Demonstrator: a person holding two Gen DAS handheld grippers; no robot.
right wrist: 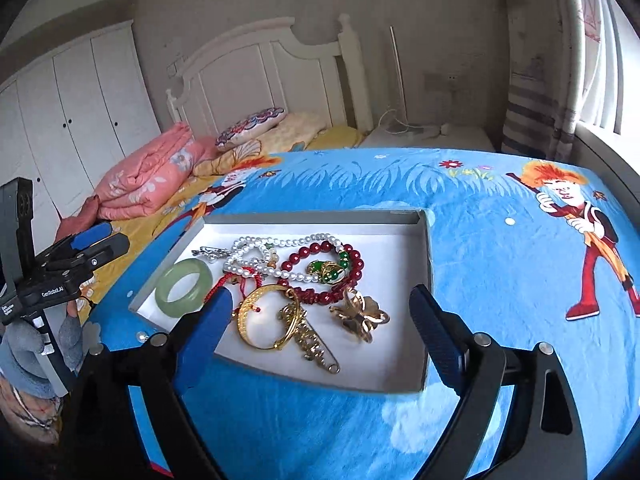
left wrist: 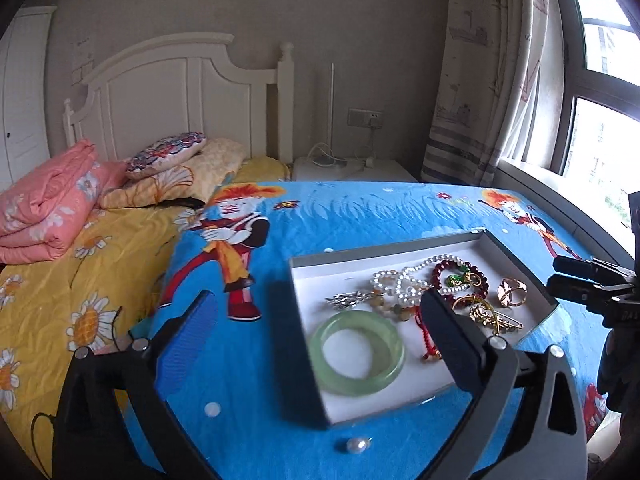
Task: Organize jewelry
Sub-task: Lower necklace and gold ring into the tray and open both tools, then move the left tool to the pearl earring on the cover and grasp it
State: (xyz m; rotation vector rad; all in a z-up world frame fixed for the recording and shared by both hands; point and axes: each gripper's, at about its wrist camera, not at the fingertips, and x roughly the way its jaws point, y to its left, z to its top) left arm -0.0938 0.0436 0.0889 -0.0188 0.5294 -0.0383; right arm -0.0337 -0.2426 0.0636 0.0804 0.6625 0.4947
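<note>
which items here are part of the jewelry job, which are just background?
Job:
- box
- jade bangle
- pearl necklace
- red bead bracelet
- gold bangle
- gold butterfly brooch
- loose pearl outside the box
- left gripper, right gripper, both open

Background:
- pink quilt
- patterned pillow
- headboard
- curtain

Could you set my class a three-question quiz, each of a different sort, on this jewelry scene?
1. True or false: the green bangle lies inside the box.
2. Which piece lies nearest the gold butterfly brooch? A) red bead bracelet B) green bangle C) silver brooch
3. Fill in: the loose pearl lies on the ____ cloth, outside the box.

Key: 1 true; 2 A; 3 blue.
</note>
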